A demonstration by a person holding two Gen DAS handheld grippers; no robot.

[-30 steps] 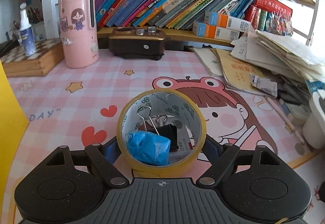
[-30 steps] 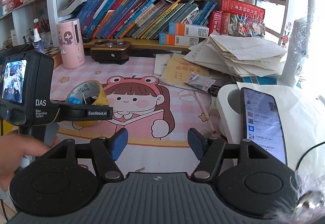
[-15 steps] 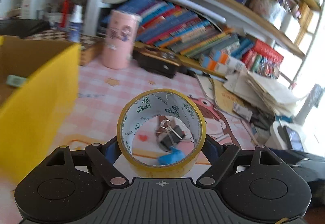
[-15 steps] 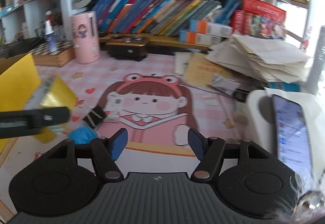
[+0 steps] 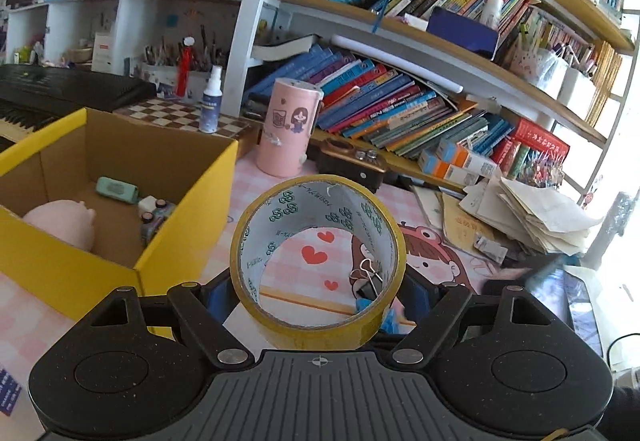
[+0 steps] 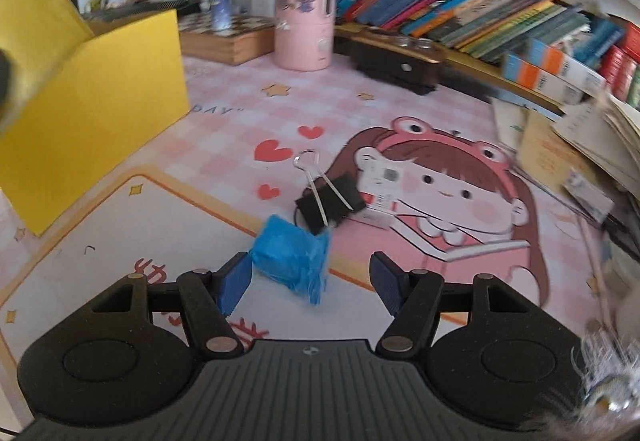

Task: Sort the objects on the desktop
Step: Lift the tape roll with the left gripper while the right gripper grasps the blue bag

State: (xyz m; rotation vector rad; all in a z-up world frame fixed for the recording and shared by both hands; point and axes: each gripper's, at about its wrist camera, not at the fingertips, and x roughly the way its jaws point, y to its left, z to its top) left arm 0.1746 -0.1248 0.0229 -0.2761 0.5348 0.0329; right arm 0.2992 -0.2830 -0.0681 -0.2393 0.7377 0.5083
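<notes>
- The left gripper (image 5: 318, 287) is clenched on the tape roll (image 5: 318, 261), pads pressing its outer sides. A second ago the roll sat on the mat, ringed round the clip and the blue wad; now it is lifted clear of the desk and carried toward the yellow box (image 5: 120, 209) at the desk's left edge.
- The roll hangs just right of the box's near corner, not yet over the opening. The box already holds a pink toy (image 5: 60, 225), a green case (image 5: 116, 189) and a small car (image 5: 158, 211).
- With the roll gone, the clip (image 6: 330, 197), the blue wad (image 6: 290, 261) and a white card (image 6: 378, 193) lie bare mid-mat (image 6: 224, 129).
- The right gripper (image 6: 310, 283) has swung down from the desk's right side toward the wad. Its jaws stand released and have just been narrowing; the wad lies between them, seemingly close against the left pad (image 6: 234, 281) and apart from the right one, not pinched.
- Judgement: the tape is nearly sorted; the wad looks next.
</notes>
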